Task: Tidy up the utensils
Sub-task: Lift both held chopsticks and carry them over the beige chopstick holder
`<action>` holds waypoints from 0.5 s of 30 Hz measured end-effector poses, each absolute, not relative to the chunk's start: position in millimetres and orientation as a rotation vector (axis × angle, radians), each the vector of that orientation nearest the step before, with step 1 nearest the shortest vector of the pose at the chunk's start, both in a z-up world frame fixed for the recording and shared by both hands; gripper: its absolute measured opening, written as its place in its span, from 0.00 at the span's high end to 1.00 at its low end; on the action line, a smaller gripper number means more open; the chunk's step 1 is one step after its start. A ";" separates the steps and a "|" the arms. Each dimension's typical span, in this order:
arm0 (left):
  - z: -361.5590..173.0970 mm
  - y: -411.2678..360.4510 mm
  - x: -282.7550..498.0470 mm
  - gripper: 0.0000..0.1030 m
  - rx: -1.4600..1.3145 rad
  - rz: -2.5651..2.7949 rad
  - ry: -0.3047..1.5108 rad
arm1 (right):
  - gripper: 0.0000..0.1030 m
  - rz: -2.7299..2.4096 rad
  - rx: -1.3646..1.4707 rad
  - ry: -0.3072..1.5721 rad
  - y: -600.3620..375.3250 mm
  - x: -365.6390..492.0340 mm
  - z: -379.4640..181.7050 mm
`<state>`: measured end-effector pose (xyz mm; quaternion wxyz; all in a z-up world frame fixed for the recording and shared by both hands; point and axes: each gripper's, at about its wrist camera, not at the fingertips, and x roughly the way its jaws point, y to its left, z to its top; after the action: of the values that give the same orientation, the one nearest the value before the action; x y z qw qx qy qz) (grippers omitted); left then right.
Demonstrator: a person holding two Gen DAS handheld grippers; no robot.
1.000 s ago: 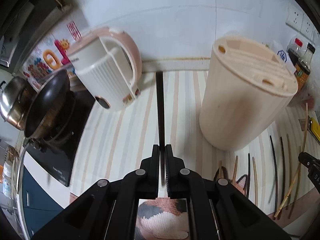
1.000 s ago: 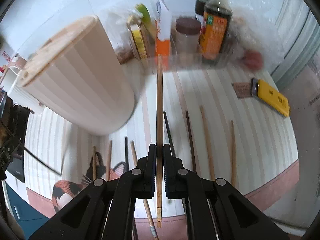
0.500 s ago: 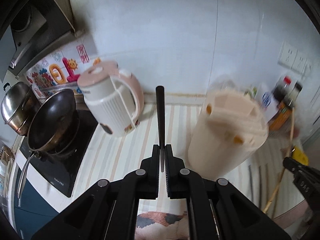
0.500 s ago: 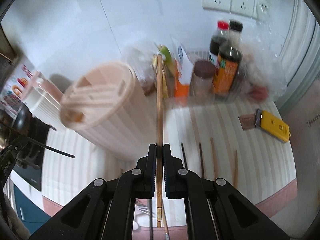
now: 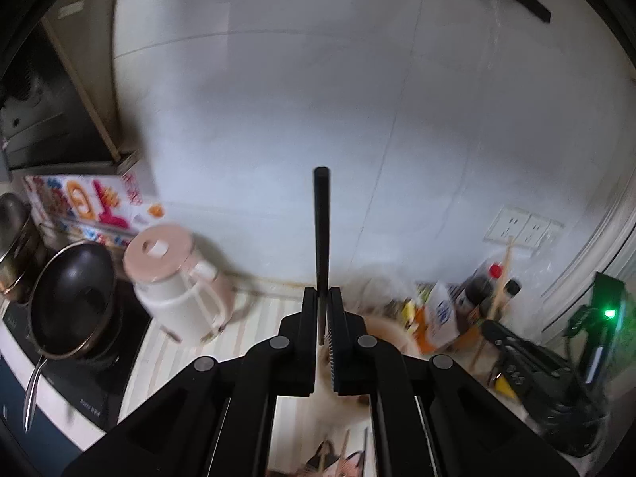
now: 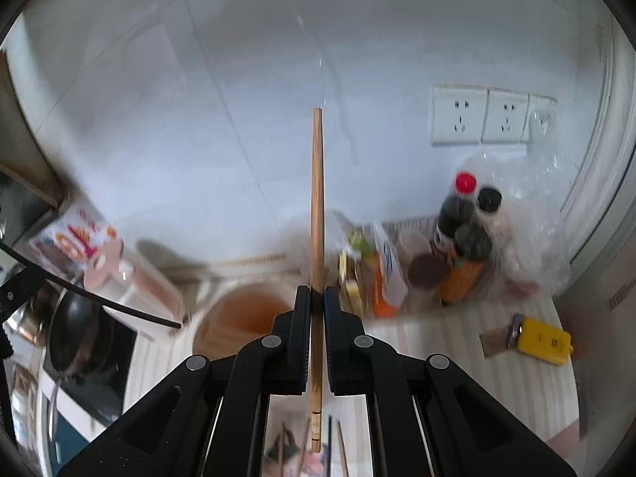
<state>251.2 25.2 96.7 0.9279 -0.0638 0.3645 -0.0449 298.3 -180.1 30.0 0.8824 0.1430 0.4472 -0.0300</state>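
With the left gripper [image 5: 322, 310] clamped on a black chopstick [image 5: 321, 230] and the right gripper [image 6: 317, 310] on a wooden chopstick [image 6: 317, 238], both high above the counter, next comes lowering each into the blurred, seemingly slotted holder [image 6: 242, 318].

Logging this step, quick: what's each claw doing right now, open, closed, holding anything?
Left claw: closed on a black chopstick.
Right claw: closed on a wooden chopstick.

In the left wrist view the cream utensil holder [image 5: 387, 330] at lower centre is blurred and mostly hidden behind the gripper. Chopsticks [image 6: 338, 443] at the right wrist view's bottom edge are cut off.
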 end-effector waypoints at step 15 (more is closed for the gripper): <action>59.9 -13.8 310.4 0.98 -0.111 -0.259 0.912 | 0.93 -0.114 0.435 0.845 -187.9 377.3 16.6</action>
<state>310.4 -13.8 59.9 0.8883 -0.0537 0.4387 -0.1246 377.3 -187.9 16.6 0.8877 0.2095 0.4064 -0.0549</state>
